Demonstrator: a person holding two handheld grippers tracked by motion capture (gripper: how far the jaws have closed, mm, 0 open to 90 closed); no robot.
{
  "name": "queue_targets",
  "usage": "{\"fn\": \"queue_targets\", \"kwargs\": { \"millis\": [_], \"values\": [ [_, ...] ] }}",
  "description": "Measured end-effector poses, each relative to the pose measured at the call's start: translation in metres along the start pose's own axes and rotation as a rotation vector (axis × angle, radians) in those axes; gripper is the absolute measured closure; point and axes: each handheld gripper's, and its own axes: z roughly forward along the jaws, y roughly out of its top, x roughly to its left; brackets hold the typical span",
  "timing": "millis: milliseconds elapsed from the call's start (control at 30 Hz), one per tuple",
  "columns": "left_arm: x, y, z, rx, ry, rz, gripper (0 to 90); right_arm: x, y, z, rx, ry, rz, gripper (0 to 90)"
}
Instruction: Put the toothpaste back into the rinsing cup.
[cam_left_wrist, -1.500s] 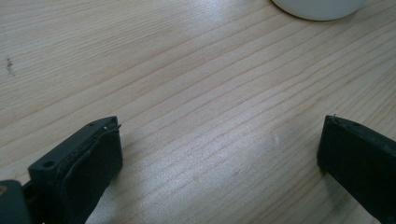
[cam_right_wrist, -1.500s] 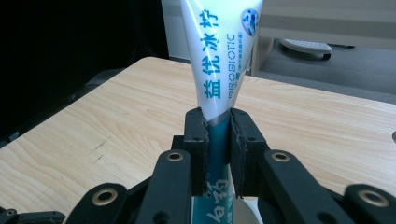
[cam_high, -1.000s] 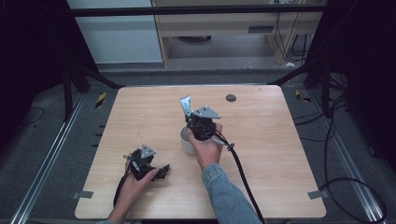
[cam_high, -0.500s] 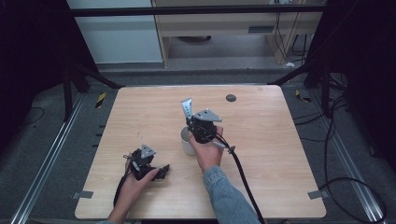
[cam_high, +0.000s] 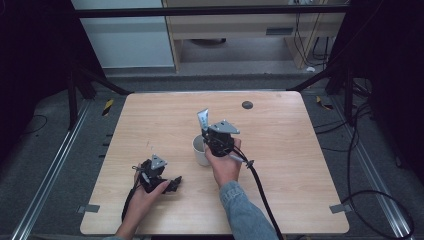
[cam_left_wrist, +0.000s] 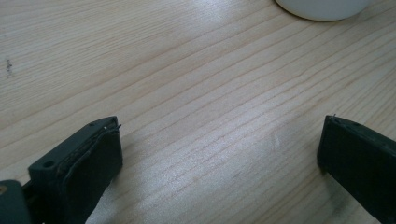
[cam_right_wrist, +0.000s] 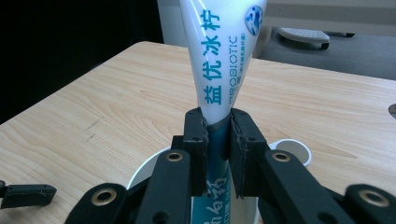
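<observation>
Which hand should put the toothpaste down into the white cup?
Right. The right gripper already clamps the toothpaste tube upright over the white cup. The left gripper rests open on the table, holding nothing.

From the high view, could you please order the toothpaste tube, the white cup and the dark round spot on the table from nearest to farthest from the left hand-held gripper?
1. White cup: up and right of the left hand-held gripper.
2. Toothpaste tube: upright, just beyond the cup.
3. Dark round spot: near the table's far edge.
</observation>
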Motion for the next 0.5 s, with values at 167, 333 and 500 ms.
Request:
{"fn": "queue_targets", "kwargs": {
  "millis": [167, 333, 500],
  "values": [
    [0.0001, 0.0001, -0.0001, 0.002, 0.000, 0.002, 0.0, -0.0011, -0.0025, -0.0017, 0.002, -0.001, 0.001, 78.1],
    [0.0001, 0.0001, -0.0001, 0.002, 0.000, 0.002, 0.0, -0.0025, -0.0044, -0.0031, 0.004, -0.003, 0.005, 78.1],
    [-0.0001, 0.0001, 0.0002, 0.000, 0.001, 0.000, 0.0, -0.0040, -0.0062, -0.0040, 0.001, -0.004, 0.014, 78.1]
  ]
}}
